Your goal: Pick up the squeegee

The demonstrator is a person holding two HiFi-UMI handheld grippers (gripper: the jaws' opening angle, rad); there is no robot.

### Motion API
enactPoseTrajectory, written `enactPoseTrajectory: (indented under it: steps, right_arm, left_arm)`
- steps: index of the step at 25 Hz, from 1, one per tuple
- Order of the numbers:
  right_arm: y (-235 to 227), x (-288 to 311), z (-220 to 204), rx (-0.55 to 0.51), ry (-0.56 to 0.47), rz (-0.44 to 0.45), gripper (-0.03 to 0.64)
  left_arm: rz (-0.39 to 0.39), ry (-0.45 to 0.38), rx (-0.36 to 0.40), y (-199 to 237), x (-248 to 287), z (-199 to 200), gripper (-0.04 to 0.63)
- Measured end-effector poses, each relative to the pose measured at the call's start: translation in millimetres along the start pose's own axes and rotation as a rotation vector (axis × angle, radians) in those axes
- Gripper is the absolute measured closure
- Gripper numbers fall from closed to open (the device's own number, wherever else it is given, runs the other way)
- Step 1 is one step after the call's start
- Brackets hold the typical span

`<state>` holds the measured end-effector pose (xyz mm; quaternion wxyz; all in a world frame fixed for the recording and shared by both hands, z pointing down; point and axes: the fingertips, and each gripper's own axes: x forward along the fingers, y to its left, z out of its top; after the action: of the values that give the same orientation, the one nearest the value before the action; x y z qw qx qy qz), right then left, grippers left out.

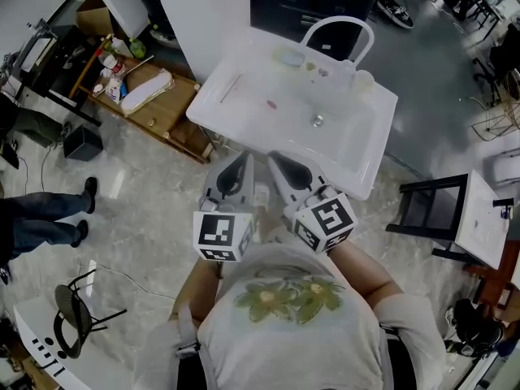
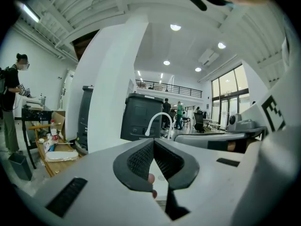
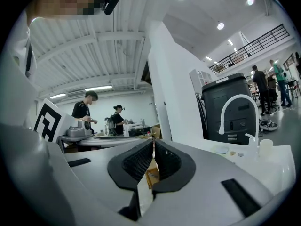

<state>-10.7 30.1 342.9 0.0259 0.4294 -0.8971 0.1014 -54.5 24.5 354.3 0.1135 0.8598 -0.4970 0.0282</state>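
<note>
A white sink (image 1: pixel 357 161) with a curved white faucet (image 1: pixel 337 27) stands just ahead of me. On its left ledge lies a thin pale long thing (image 1: pixel 230 88), which may be the squeegee; it is too small to tell. My left gripper (image 1: pixel 237 169) and right gripper (image 1: pixel 286 167) are held side by side near my chest, short of the sink's front edge. Both are shut with nothing between the jaws. The left gripper (image 2: pixel 153 142) view shows the faucet (image 2: pixel 157 119) beyond the tips. In the right gripper (image 3: pixel 153 145) view the faucet (image 3: pixel 237 102) is at right.
Small items and a white cup (image 1: pixel 363 80) sit along the sink's back ledge, and a drain (image 1: pixel 318 120) is in the basin. A wooden cart (image 1: pixel 154 104) with bottles stands at left, a white pillar (image 1: pixel 203 15) behind it. A black stool (image 1: pixel 431 210) is at right. People stand farther off.
</note>
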Motion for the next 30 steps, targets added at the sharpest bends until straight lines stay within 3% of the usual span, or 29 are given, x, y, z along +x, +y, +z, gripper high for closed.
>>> enactPoseTrajectory:
  steps: [30]
  right_arm:
    - [-88, 118, -40, 0.018, 0.199, 0.072, 0.592]
  left_arm:
    - [0.022, 0.091, -0.036, 71, 118, -11, 0.587]
